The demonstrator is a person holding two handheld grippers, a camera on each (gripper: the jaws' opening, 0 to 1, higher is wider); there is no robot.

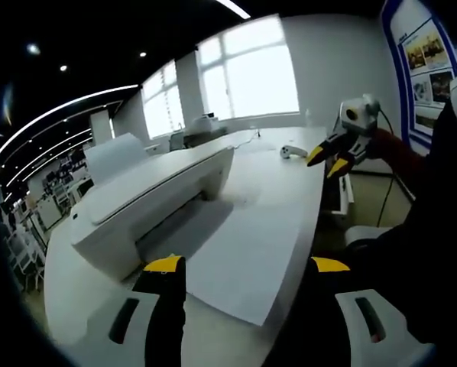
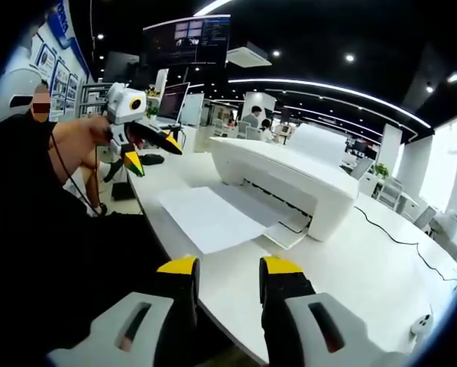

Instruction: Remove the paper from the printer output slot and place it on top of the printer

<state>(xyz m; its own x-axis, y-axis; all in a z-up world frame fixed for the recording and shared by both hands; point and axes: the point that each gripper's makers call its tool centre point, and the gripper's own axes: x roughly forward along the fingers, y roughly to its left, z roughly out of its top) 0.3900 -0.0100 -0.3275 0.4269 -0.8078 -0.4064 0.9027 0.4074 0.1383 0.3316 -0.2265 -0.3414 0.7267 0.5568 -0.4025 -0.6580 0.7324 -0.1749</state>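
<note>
Yellow-tipped jaws of the left gripper [image 1: 247,269] are sitting spread wide right over the near edge of the paper [image 1: 247,252], not touching it as far as I can tell. Looks like the person is lining up a pinch on that loose corner, which makes sense since it's hanging out past the tray toward them.

That sheet is lying flat, one end tucked in the output slot of the white printer [image 1: 148,202], the rest fanning out across the white table [image 1: 290,180]. Nothing's been lifted yet, so my guess is we're at the very start.

From the other side, the right gripper [image 2: 228,269] is hovering off the table edge, jaws parted with a narrower gap, holding nothing. It's probably waiting its turn. Printer's lid is flat and bare, so landing the sheet up there should be easy, though one thin page could flop or slide.
</note>
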